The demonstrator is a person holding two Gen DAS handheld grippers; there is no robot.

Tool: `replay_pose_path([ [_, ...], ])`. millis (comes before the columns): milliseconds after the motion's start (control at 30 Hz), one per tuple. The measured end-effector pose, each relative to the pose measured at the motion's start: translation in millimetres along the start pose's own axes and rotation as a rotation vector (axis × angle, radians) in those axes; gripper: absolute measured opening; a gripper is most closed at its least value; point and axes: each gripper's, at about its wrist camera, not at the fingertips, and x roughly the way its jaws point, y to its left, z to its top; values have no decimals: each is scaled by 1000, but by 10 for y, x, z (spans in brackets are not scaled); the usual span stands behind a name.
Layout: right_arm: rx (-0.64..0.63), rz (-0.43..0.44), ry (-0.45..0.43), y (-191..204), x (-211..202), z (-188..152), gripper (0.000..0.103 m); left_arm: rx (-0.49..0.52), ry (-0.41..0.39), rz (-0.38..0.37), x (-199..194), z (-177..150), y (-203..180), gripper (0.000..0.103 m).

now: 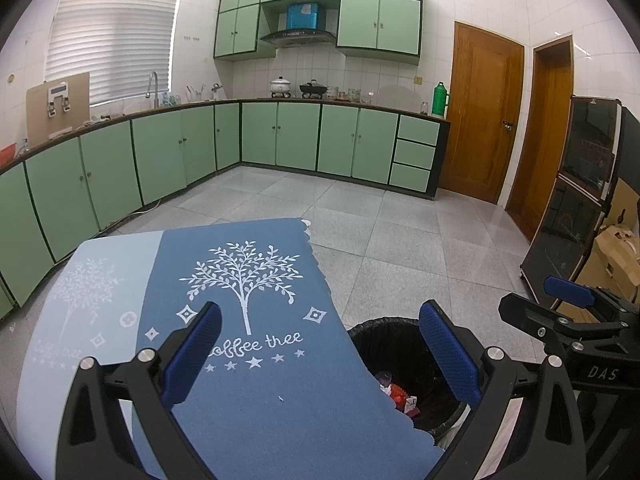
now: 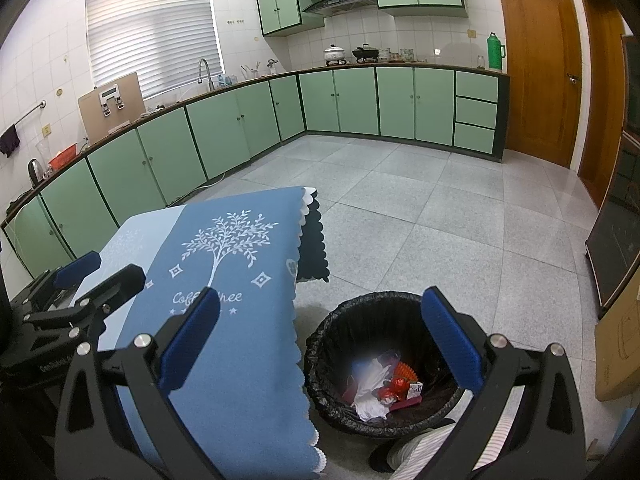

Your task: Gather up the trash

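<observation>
Grey speckled floor tiles are spreading across a kitchen lined with pale green cabinets under a dark counter, with white wall tiles, a blind-covered window and a wooden door at the far side. Nearer in, a table is sitting under a blue tablecloth printed with a white tree and the words "coffee tree", its scalloped edge hanging just beside a round bin lined with a black bag.

Inside the bin, trash is lying in a loose heap: crumpled white paper, red and orange wrappers, something pink.

Both tools are hovering side by side above the table's corner. The left gripper is standing wide open with nothing between its blue pads, one finger over the cloth, the other over the bin's rim. The right gripper is likewise spread wide and empty, its left finger over the cloth and its right finger over the bin, so the trash is showing below and between its jaws, well apart from them.
</observation>
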Motion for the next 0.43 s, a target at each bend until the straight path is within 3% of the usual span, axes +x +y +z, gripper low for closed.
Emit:
replay_pose_path([
  [433, 1, 2, 2, -7, -1, -8, 98, 1, 4, 2, 1, -9, -39, 97],
])
